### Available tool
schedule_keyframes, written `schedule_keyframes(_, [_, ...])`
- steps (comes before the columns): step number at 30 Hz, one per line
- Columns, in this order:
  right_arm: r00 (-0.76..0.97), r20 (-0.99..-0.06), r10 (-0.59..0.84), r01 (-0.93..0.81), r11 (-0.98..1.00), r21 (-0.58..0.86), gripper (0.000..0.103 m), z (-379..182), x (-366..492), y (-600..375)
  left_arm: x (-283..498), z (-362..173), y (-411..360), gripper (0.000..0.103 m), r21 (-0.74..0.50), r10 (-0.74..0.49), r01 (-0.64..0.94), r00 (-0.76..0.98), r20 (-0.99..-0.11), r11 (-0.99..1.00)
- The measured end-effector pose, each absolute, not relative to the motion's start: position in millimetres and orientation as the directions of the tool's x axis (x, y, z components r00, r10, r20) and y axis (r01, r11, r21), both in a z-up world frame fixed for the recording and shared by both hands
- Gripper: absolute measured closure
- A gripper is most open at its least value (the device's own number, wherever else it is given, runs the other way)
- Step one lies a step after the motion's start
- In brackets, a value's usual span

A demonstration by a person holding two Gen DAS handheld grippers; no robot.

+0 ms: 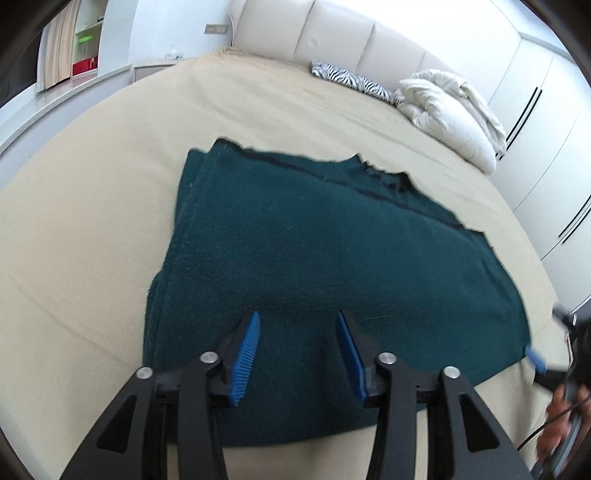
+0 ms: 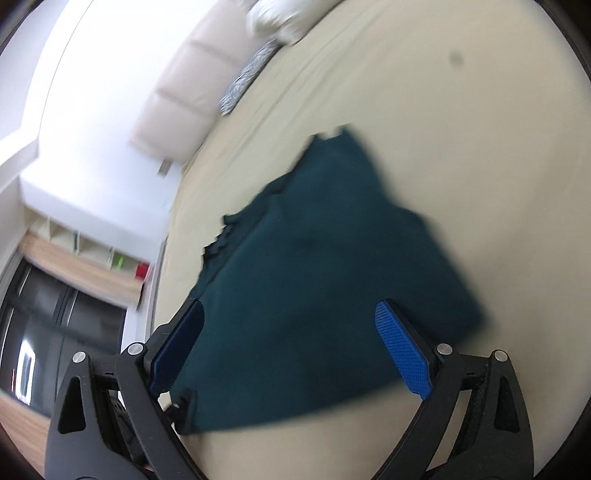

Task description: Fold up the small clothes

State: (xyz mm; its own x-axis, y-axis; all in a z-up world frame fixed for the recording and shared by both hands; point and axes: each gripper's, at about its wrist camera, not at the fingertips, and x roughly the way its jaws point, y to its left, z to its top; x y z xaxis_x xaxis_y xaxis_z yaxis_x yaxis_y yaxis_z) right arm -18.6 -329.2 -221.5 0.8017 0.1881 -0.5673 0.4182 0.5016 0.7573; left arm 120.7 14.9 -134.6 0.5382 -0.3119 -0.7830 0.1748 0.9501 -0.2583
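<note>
A dark green knitted garment (image 1: 314,251) lies folded flat on the beige bed (image 1: 92,221). My left gripper (image 1: 297,321) is open and empty, its blue pads (image 1: 245,354) hovering over the garment's near edge. My right gripper (image 2: 291,314) is open wide and empty, tilted, over the near end of the same garment (image 2: 314,277). The right view is motion-blurred. The right gripper's blue tip (image 1: 535,360) shows at the garment's right corner in the left wrist view.
A white duvet (image 1: 450,110) and a zebra-print cushion (image 1: 351,81) lie at the head of the bed by the cream headboard (image 1: 332,33). White wardrobes (image 1: 546,147) stand to the right. Shelves (image 1: 85,48) are at far left.
</note>
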Motion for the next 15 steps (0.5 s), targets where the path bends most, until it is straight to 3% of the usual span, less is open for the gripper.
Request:
schedule_keyframes(5, [0.800, -0.586, 0.127, 0.511, 0.367, 0.777, 0.007, -239.2, -78.4, -338.0, 111.8, -130.3, -10.8, 0.045, -0.274, -0.349, 0.218, 0.512, -0.785, 0.937])
schedule_keyframes(8, [0.785, -0.602, 0.150, 0.526, 0.351, 0.774, 0.008, -248.9, -77.6, -340.6, 111.8, -135.2, -18.2, 0.045, -0.309, -0.374, 0.212, 0.484, -0.791, 0.927])
schedule_keyframes(15, [0.823, -0.535, 0.193, 0.486, 0.249, 0.837, 0.011, -259.7, -40.6, -346.5, 120.1, -137.6, -17.2, 0.045, -0.355, -0.400, 0.184, 0.456, -0.795, 0.916])
